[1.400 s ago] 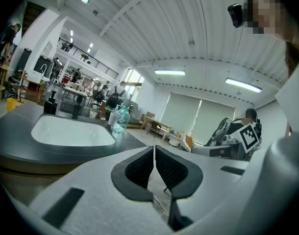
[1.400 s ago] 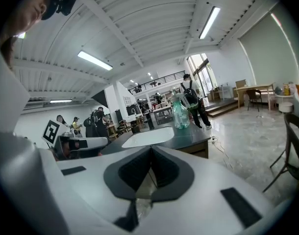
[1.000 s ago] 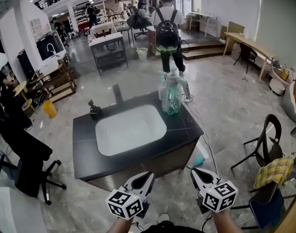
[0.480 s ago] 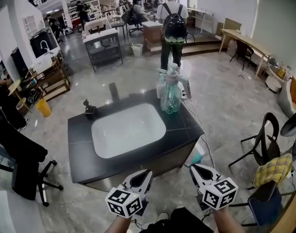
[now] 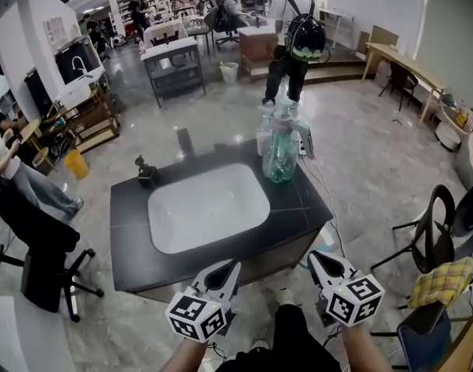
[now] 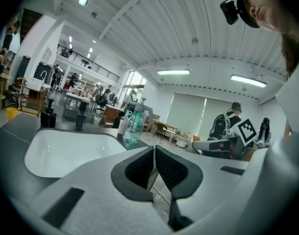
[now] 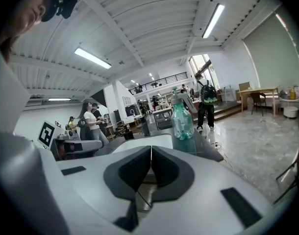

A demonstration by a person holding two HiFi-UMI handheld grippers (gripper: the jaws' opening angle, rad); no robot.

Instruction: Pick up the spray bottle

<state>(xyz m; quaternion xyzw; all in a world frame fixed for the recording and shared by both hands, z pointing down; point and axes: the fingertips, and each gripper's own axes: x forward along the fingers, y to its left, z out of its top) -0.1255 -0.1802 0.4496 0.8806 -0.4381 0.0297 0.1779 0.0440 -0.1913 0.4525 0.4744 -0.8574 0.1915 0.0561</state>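
Observation:
The spray bottle (image 5: 281, 150) is clear green with a white trigger head. It stands upright at the far right corner of a black counter (image 5: 298, 208), beside a white sink basin (image 5: 207, 206). It also shows in the left gripper view as the spray bottle (image 6: 135, 126) and in the right gripper view as the spray bottle (image 7: 182, 119), far ahead of both sets of jaws. My left gripper (image 5: 233, 264) and right gripper (image 5: 315, 256) hover side by side just before the counter's near edge. Left gripper (image 6: 154, 149) and right gripper (image 7: 151, 148) are both shut and hold nothing.
A white bottle (image 5: 264, 136) stands right behind the spray bottle. A small black object (image 5: 146, 173) sits at the counter's far left. Chairs (image 5: 427, 231) stand to the right, an office chair (image 5: 52, 263) to the left. A person with a backpack (image 5: 298, 41) walks beyond the counter.
Both grippers have moved a little closer to the counter's near edge, still shut. The person with the backpack has stepped to the right at the back.

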